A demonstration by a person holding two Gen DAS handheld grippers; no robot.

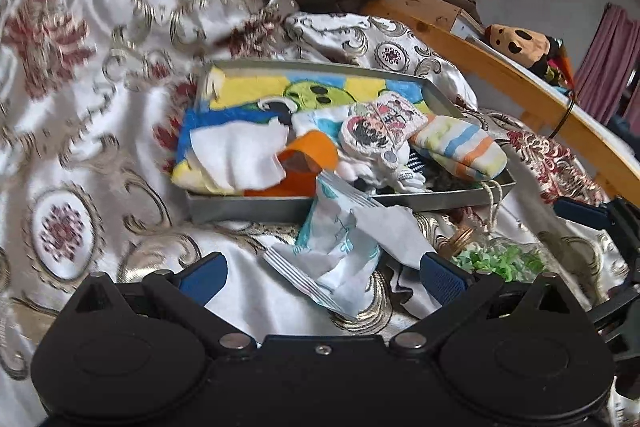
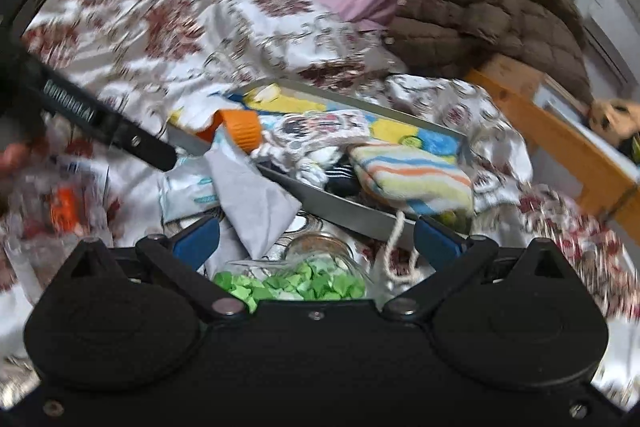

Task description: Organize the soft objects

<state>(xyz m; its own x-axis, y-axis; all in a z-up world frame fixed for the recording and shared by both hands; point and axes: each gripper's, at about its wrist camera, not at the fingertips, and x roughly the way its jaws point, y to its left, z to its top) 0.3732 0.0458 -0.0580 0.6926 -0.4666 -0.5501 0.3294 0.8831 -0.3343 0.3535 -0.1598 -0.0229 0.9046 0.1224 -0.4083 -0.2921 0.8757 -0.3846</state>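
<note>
A metal tray (image 1: 248,209) sits on the patterned bedspread (image 1: 80,131) near the middle of the bed, already loaded with soft things: a bright towel (image 1: 248,89) lining it, a white cloth (image 1: 236,155), an orange piece (image 1: 316,147), a printed pouch (image 1: 380,125) and a striped sock (image 1: 460,147) at the end nearest the bed's wooden side rail (image 1: 520,83). One pale cloth (image 1: 340,247) with blue print hangs over the tray's near wall and spills onto the bedspread, so sorting looks well along but not finished.

The left tongs (image 1: 324,271) are spread wide and hold nothing; the spilled cloth lies between the blue fingers (image 1: 204,271), apparently untouched. The right tongs (image 2: 316,241) are also wide open and empty, hovering over a glass jar (image 2: 320,259) of green paper bits, with a grey cloth (image 2: 256,203) just ahead.

The step in hand seems to be gathering that stray cloth. The next move probably calls for the left tongs to dip, close on a thick fold, then lift it over the wall into the tray. The jar is hard, not soft, and likely stays out. Both views are blurred, so finer contact cannot be told.
</note>
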